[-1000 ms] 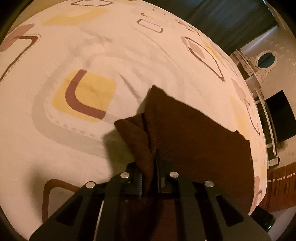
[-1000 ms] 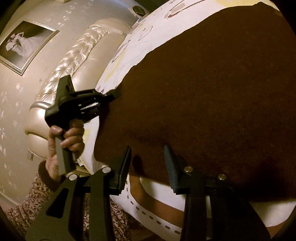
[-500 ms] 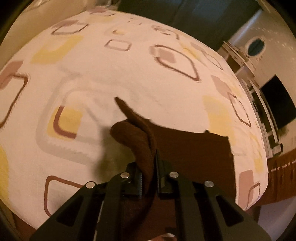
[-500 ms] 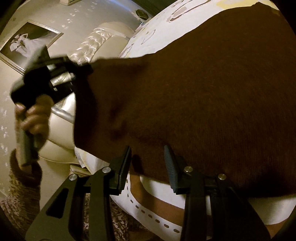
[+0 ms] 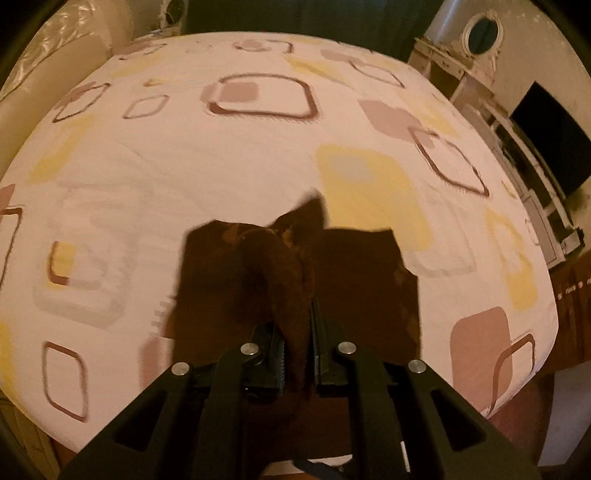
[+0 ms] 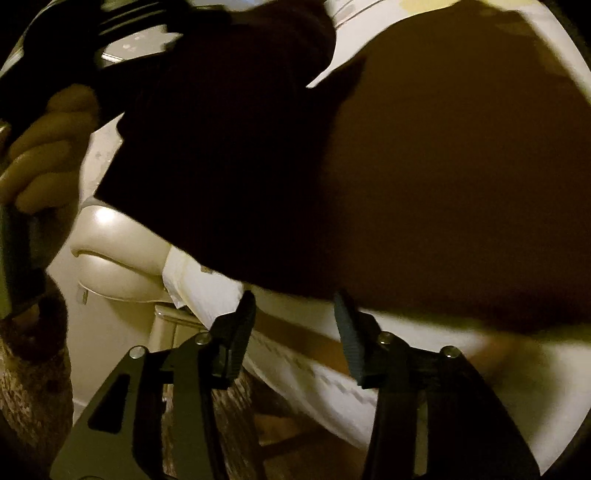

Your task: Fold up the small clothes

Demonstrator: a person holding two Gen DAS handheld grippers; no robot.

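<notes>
A dark brown cloth (image 5: 354, 291) lies on the patterned bedsheet (image 5: 229, 177). My left gripper (image 5: 297, 341) is shut on one edge of the cloth and holds it lifted high above the bed, the pinched part bunched between the fingers. In the right wrist view the same cloth (image 6: 443, 184) fills most of the frame, its lifted flap (image 6: 221, 147) hanging from the left gripper (image 6: 74, 55), held by a hand at the upper left. My right gripper (image 6: 293, 317) is open and empty, just off the cloth's near edge at the bed's edge.
A padded cream headboard (image 6: 118, 258) stands left of the bed. White shelving with a dark screen (image 5: 546, 147) stands at the right. Dark curtains (image 5: 303, 18) hang beyond the far edge of the bed.
My left gripper has risen and swung over the bed with the cloth's edge, lifting that side as a flap over the rest. My right gripper stays open at the near edge.
</notes>
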